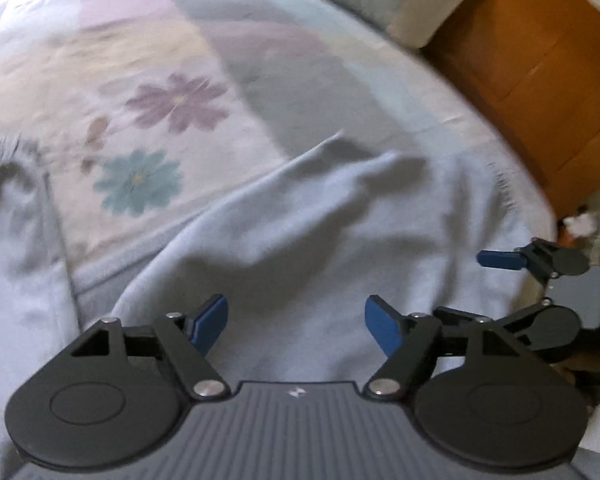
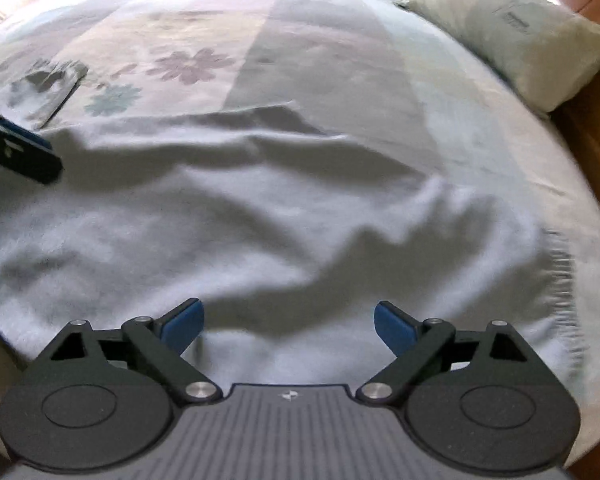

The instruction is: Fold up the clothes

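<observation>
A pale blue cloth (image 1: 300,216) with a fringed edge lies rumpled on the bed, spread across the near half in both views (image 2: 240,232). My left gripper (image 1: 296,314) hangs just above it, open, blue pads apart with only cloth showing below them. My right gripper (image 2: 288,316) is also open over the cloth, nothing between its pads. One of the right gripper's blue fingers (image 1: 496,260) shows at the right edge of the left wrist view. A finger (image 2: 32,148) of the left gripper pokes in at the left edge of the right wrist view.
The bedspread (image 2: 188,64) is pale with purple and teal flowers. A grey patterned piece of fabric (image 2: 48,84) lies at the far left. A light pillow (image 2: 512,32) rests against the wooden headboard (image 1: 540,80) at the right. The bed edge drops off near the fringe (image 2: 560,264).
</observation>
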The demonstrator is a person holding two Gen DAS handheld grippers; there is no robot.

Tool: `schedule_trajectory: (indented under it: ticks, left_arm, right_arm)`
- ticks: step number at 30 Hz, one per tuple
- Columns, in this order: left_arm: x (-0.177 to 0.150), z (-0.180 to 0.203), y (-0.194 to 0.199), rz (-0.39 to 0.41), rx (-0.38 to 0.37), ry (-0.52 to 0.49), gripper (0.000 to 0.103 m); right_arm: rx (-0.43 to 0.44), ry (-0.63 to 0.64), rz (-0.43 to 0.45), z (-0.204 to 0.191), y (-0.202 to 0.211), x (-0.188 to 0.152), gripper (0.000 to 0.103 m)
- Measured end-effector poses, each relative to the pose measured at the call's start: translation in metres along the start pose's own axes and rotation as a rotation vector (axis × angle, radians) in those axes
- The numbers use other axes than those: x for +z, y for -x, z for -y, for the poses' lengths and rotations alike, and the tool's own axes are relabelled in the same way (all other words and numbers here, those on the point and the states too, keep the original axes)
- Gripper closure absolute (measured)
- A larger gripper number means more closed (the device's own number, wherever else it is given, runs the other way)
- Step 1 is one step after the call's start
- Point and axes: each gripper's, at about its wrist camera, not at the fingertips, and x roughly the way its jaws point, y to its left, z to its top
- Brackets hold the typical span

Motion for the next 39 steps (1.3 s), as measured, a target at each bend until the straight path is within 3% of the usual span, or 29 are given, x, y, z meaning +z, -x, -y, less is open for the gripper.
schedule_trajectory:
  ticks: [2,3,6,12,17,21,26,30,34,39]
  left_arm:
    - [-0.013,-0.001,-0.006,0.028,0.021,0.003,0.026]
    - [-0.02,0.0,-0.007,0.054,0.021,0.0,0.018]
    - [-0.028,0.01,-0.01,0.097,0.069,-0.006,0.009]
    - [-0.038,0.034,-0.016,0.15,0.194,-0.018,0.008]
    - [-0.05,0.052,-0.011,0.123,0.316,-0.054,0.008]
    - [-0.059,0.059,-0.009,0.086,0.377,-0.088,0.007]
    - [-0.062,0.051,-0.01,0.098,0.366,-0.102,0.006]
    - [-0.06,0.049,-0.009,0.122,0.379,-0.124,0.006]
    - [-0.063,0.05,-0.009,0.19,0.381,-0.118,0.007]
    - [-0.07,0.071,0.0,0.349,0.444,-0.167,0.007]
  right_arm:
    - [0.025,-0.009,0.005,-0.003,-0.011,-0.005,0.001]
    - [0.042,-0.024,0.019,0.001,-0.012,-0.008,0.0]
    - [0.092,-0.003,0.035,0.008,-0.011,-0.014,0.0]
    - [0.188,0.105,0.039,0.013,-0.015,-0.011,0.0]
    - [0.238,0.191,0.022,0.027,0.001,-0.015,0.0]
    - [0.203,0.173,0.035,0.04,0.005,-0.024,0.0]
    - [0.245,0.107,0.028,0.048,0.005,-0.034,0.0]
    - [0.236,0.041,0.113,0.072,0.019,-0.021,0.0]
    - [0.161,0.078,0.113,0.079,0.012,-0.025,0.0]
    - [0.157,0.004,0.269,0.08,0.026,-0.054,0.0]
